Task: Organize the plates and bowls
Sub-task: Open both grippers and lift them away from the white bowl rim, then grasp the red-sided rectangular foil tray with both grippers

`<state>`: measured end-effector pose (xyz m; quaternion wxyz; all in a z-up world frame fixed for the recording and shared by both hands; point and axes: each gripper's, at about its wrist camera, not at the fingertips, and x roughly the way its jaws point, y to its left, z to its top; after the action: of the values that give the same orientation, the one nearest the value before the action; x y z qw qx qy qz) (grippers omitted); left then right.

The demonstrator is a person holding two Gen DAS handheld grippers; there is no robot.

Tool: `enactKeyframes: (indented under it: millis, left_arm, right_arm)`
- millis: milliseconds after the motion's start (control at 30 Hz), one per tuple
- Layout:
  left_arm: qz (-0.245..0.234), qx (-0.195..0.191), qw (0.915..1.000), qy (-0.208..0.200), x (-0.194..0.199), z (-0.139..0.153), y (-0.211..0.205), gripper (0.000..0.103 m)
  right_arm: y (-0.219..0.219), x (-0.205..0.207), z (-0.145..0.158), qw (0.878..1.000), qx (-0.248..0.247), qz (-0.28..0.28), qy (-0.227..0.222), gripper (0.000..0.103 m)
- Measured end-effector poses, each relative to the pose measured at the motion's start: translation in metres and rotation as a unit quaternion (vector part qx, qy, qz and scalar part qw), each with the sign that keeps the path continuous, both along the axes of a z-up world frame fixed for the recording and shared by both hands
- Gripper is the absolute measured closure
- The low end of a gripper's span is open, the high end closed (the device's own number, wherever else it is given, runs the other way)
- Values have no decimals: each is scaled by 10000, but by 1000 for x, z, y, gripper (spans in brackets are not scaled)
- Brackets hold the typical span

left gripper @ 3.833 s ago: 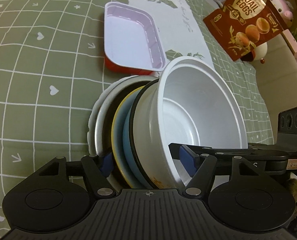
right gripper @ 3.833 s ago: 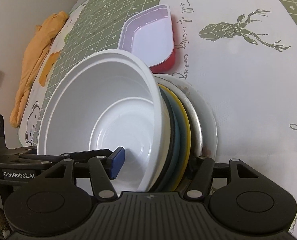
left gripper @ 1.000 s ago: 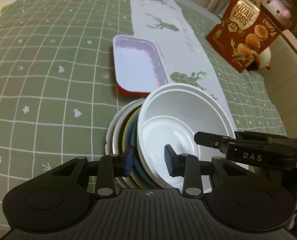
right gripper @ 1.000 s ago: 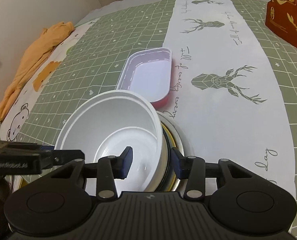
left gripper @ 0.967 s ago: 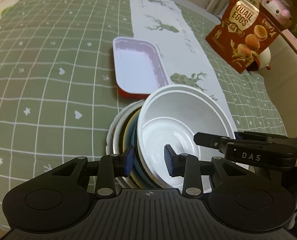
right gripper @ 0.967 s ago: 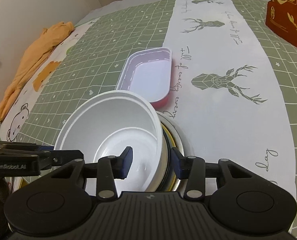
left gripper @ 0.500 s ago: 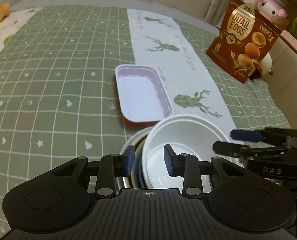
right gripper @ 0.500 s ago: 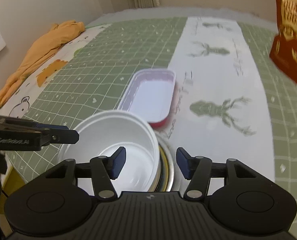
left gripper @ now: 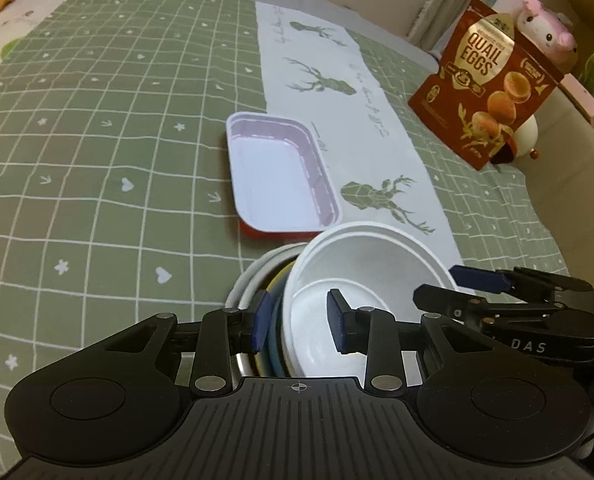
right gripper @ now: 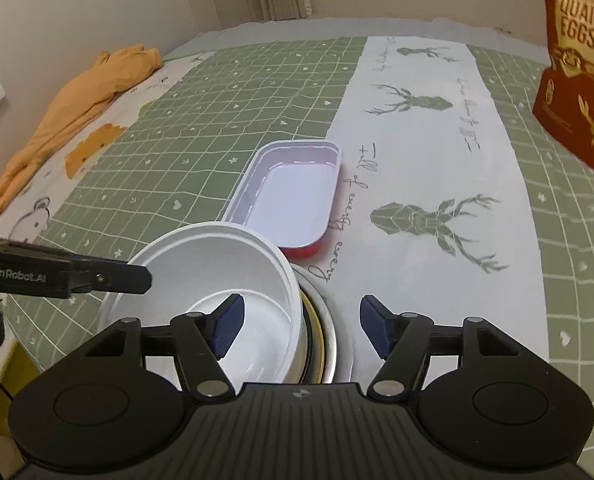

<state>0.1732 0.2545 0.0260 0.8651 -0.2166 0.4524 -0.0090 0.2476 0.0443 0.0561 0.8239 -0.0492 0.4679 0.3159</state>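
Resting on the green cloth [left gripper: 97, 128], the stack of plates [left gripper: 257, 280] and white bowl [left gripper: 369, 280] is being clamped by the left gripper [left gripper: 297, 318]; the right gripper [right gripper: 299, 330] is being opened, pads clear, best withdrawn gently to avoid toppling it.

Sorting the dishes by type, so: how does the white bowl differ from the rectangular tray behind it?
The white bowl is round and deep; the rectangular tray is shallow with rounded corners. The bowl is white all over; the tray has a pale lilac inside and a red outside. The bowl sits on a stack of plates; the tray lies alone on the tablecloth. Both are empty and open side up.
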Motion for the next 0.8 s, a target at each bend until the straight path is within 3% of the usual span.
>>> enactKeyframes:
  millis: [67, 167, 233, 400, 600, 700, 800]
  left_arm:
    - [15, -42, 10000, 82, -1, -1, 0, 70]
    - [-95, -302, 9995, 87, -2, -2, -4, 71]
    - [-115, -256, 9996, 27, -2, 3, -10, 69]
    - [-46, -185, 9998, -65, 1, 10, -9, 69]
    - [-78, -254, 9995, 165, 5, -1, -7, 71]
    - [1, -592, 9982, -106, 2, 9, 8, 72]
    - [303, -609, 9967, -444, 2, 23, 29, 72]
  right_arm:
    - [-3, -3, -3, 9999, 84, -21, 112, 40]
    - [-5, -10, -8, 9994, 155, 25, 310, 62]
    - [-6, -13, -9, 9986, 254, 69, 457, 64]
    - [-6, -18, -6, 9987, 284, -8, 422, 64]
    - [-2, -19, -7, 9996, 114, 114, 245, 64]
    - [-4, -18, -4, 9997, 30, 163, 153, 63]
    - [-8, -17, 12, 9996, 86, 238, -138, 54]
